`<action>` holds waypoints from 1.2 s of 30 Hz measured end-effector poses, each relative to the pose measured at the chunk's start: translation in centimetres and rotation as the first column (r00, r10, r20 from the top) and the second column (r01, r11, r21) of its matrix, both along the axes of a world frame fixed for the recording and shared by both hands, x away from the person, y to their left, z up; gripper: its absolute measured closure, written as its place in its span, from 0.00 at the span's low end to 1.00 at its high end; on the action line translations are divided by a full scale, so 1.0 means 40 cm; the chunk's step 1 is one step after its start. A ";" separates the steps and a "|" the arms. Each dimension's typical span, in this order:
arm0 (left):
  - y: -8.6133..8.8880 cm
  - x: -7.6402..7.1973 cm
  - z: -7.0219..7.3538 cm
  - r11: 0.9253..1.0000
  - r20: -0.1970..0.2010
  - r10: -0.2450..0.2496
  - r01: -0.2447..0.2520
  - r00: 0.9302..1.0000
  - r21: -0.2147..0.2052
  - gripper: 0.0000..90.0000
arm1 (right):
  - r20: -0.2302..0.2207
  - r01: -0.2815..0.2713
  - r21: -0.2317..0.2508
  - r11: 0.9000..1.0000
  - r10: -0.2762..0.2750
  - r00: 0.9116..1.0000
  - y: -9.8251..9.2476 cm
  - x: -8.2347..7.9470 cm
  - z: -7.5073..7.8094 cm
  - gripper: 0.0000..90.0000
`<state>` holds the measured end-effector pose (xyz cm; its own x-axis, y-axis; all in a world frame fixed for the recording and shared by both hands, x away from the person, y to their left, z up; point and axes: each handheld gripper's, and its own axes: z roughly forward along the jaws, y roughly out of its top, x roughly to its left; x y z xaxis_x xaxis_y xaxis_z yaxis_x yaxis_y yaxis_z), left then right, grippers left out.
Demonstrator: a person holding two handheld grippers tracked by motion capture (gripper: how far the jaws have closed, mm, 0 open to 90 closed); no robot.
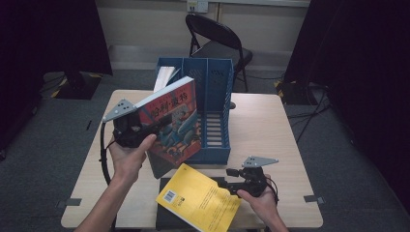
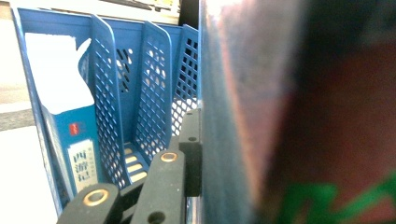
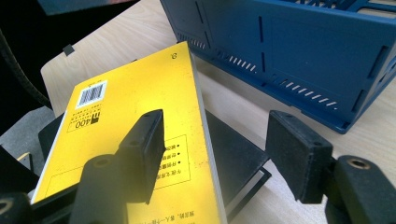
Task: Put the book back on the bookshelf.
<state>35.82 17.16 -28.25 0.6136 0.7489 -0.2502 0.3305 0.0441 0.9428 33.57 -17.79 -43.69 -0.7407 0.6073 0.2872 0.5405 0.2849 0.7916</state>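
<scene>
The red-covered illustrated paperback book [image 1: 175,121] is held clamped in the closed left gripper [image 1: 155,124], raised upright just left of the blue plastic slotted file rack [image 1: 215,92]. The right gripper [image 1: 227,181] hangs open beside the yellow paperback book [image 1: 198,198] on the surface.

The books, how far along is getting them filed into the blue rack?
Done: one book already stands in the blue rack's left compartment. In hand: the left hand-held gripper is shut on the red-covered book, held upright beside the rack. Left: the yellow book lies on a dark book on the table; the right hand-held gripper hovers open over them.
</scene>
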 end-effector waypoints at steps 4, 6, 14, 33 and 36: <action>-0.006 0.017 0.014 1.000 0.005 0.027 -0.027 1.000 -0.011 0.83 | -0.002 -0.001 -0.004 1.000 0.001 1.000 0.003 0.001 -0.002 0.41; -0.012 0.024 0.020 0.999 0.005 0.035 -0.035 0.999 -0.006 0.83 | 0.001 -0.005 -0.003 1.000 0.005 1.000 0.003 0.000 -0.001 0.41; -0.033 0.058 0.023 0.998 -0.006 0.066 -0.065 0.998 0.013 0.83 | -0.002 -0.006 -0.005 1.000 0.006 1.000 0.002 -0.001 -0.002 0.41; -0.081 0.143 0.012 0.988 -0.046 0.148 -0.146 0.988 0.051 0.83 | -0.006 -0.012 -0.004 1.000 0.012 1.000 0.002 0.000 -0.003 0.41; -0.092 0.157 0.003 0.986 -0.057 0.160 -0.157 0.985 0.059 0.83 | -0.005 -0.011 -0.003 1.000 0.011 1.000 0.001 0.000 -0.003 0.41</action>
<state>42.11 13.49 -28.11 0.4710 0.8490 -0.2397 0.3805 0.0496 0.9234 33.56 -17.76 -43.81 -0.7455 0.6003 0.2895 0.5417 0.2927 0.7880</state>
